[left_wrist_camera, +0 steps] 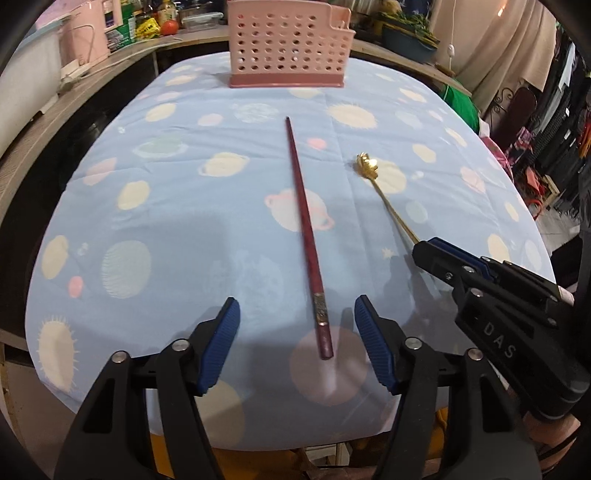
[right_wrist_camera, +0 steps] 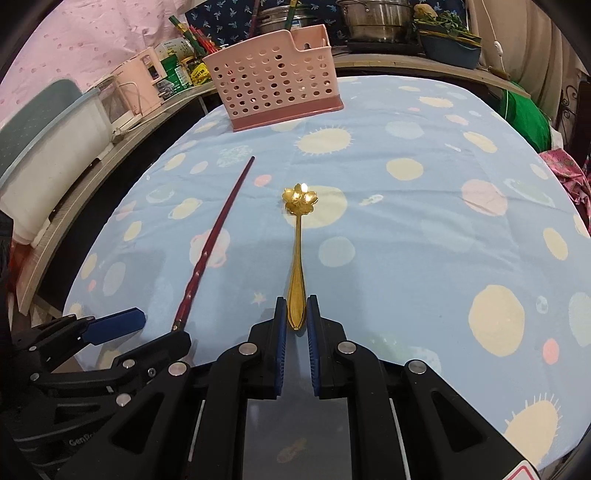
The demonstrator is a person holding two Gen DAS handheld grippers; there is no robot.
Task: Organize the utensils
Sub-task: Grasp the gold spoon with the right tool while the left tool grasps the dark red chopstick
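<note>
A dark red chopstick (left_wrist_camera: 304, 229) lies lengthwise on the blue planet-print cloth (left_wrist_camera: 166, 206). Its thick end rests between the pads of my left gripper (left_wrist_camera: 295, 306), which stands open without touching it. A gold spoon (right_wrist_camera: 297, 251) with a flower-shaped bowl lies to the right of the chopstick (right_wrist_camera: 214, 240). My right gripper (right_wrist_camera: 296, 301) is shut on the end of its handle. The left wrist view shows the spoon (left_wrist_camera: 388, 203) running into the right gripper (left_wrist_camera: 424, 249). The left gripper (right_wrist_camera: 159, 326) appears at the lower left of the right wrist view. A pink perforated utensil holder (left_wrist_camera: 284, 40) (right_wrist_camera: 273, 88) stands upright at the table's far edge.
Behind the table a counter (right_wrist_camera: 388, 59) carries steel pots (right_wrist_camera: 373, 18), a bowl of greens (right_wrist_camera: 448, 46), jars and a pink appliance (right_wrist_camera: 136, 85). A green bundle (right_wrist_camera: 524, 114) lies at the right edge. The cloth (right_wrist_camera: 406, 240) between the utensils and the holder is bare.
</note>
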